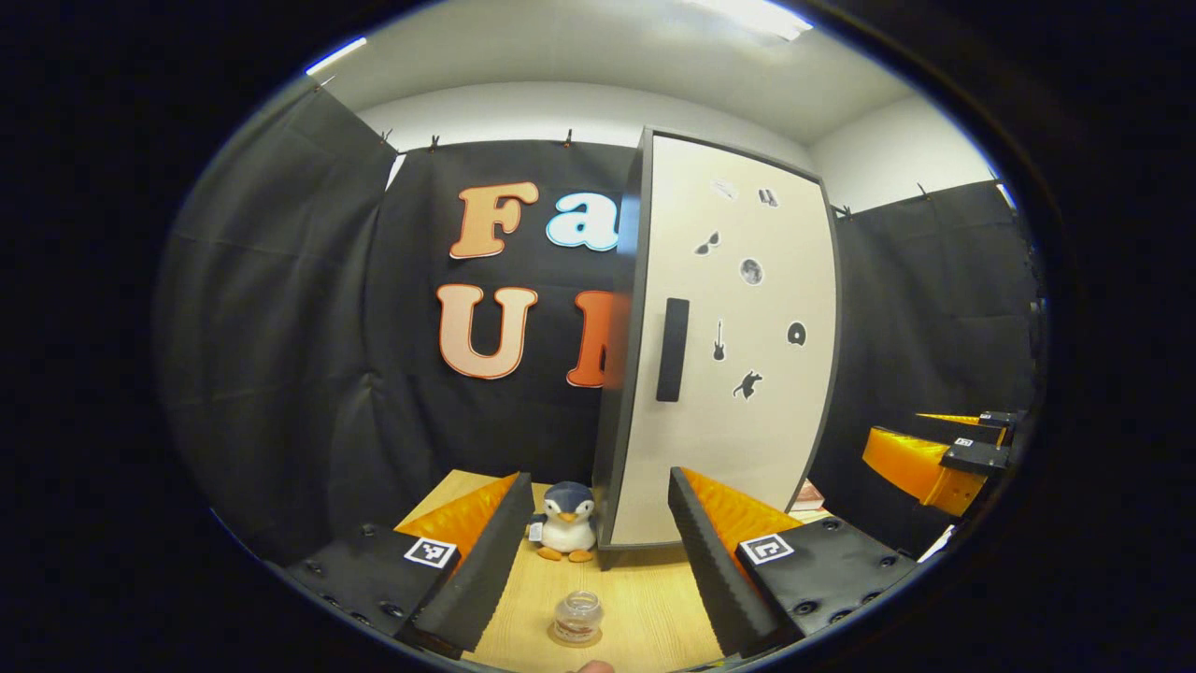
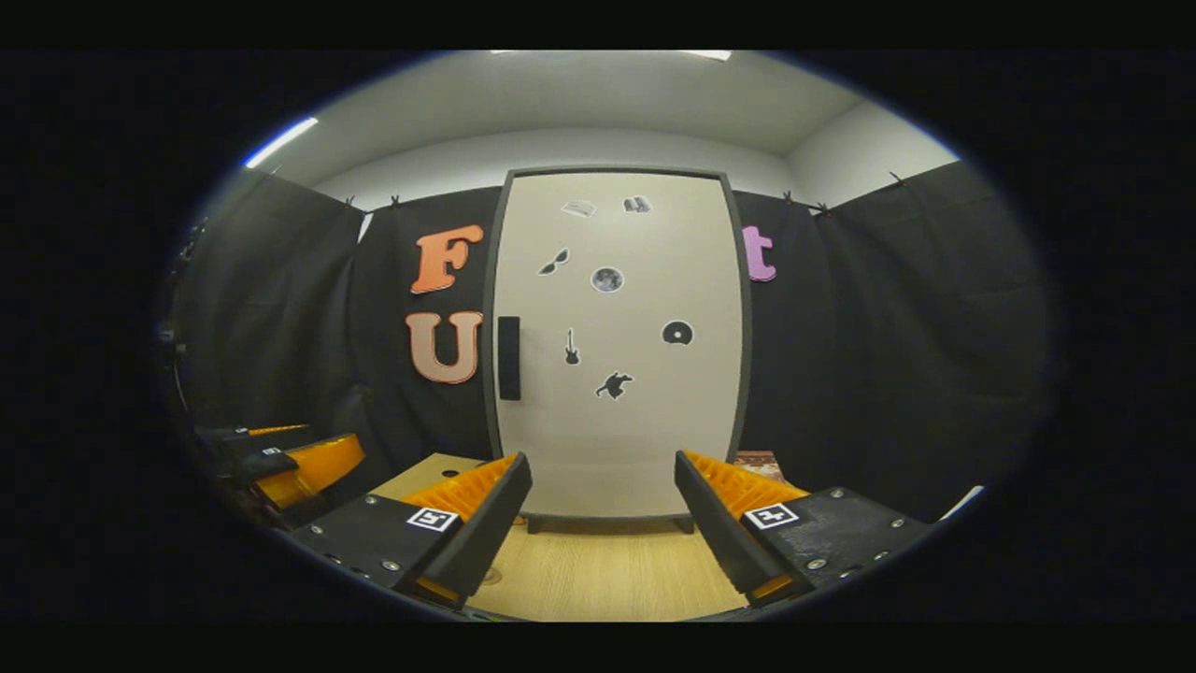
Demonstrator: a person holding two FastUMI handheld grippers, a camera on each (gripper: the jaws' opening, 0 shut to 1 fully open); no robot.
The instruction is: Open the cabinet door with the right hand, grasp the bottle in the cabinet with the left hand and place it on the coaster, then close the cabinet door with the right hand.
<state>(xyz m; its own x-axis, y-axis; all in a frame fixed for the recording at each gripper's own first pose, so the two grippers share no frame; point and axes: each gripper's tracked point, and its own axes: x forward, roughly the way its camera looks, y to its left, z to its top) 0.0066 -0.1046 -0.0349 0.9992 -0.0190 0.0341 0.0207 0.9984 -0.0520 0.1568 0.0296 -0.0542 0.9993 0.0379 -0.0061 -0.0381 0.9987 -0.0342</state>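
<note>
One cabinet, door shut flat, centre of the right gripper view. One dark bar handle at the door's left edge. Six small dark stickers on the pale panel: glasses, moon, guitar, disc, a leaping figure, plus two up top too small to make out, so call it seven. No readable writing on any.

Left gripper view, left to right: left gripper at the bottom, fingers apart, nothing between them but air. One plush penguin on the tabletop, just left of the cabinet's lower corner. One bottle, bottom centre of the frame: small, clear, squat, jar-like, upright on a round coaster. No label legible. Cabinet stands right of centre, seen at an angle. Far right edge: the other gripper, well apart from the cabinet.

Right gripper view: right gripper at bottom centre, fingers spread wide, holding nothing, short of the door. Square black-and-white marker on each finger mount, 2 per gripper. Reddish flat item by the cabinet's lower right; can't tell what.
</note>
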